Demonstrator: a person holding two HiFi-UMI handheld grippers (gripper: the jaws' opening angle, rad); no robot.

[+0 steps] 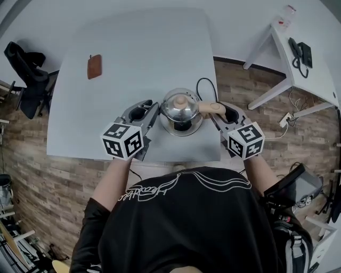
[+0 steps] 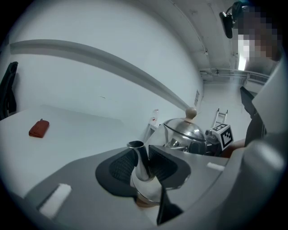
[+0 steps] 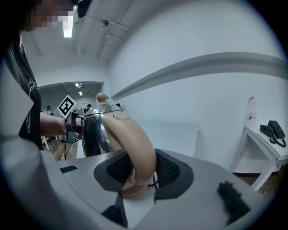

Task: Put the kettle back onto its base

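Note:
A steel kettle (image 1: 181, 111) with a domed lid and a beige handle (image 1: 211, 108) is near the front edge of the grey table (image 1: 133, 53). My left gripper (image 1: 154, 113) is shut on its thin spout (image 2: 138, 161), which stands between the dark pads. In the left gripper view the kettle's lid (image 2: 182, 130) shows beyond the jaws. My right gripper (image 1: 216, 116) is shut on the curved handle (image 3: 135, 148), with the kettle body (image 3: 96, 130) just past it. A black cord (image 1: 205, 85) loops behind the kettle. I cannot make out the base under it.
A small brown pouch (image 1: 94, 66) lies on the far left of the table. A black chair (image 1: 26, 74) stands off the left edge. At the right is a white side table (image 1: 314, 80) with a phone (image 1: 301, 53) and a bottle (image 1: 287, 15).

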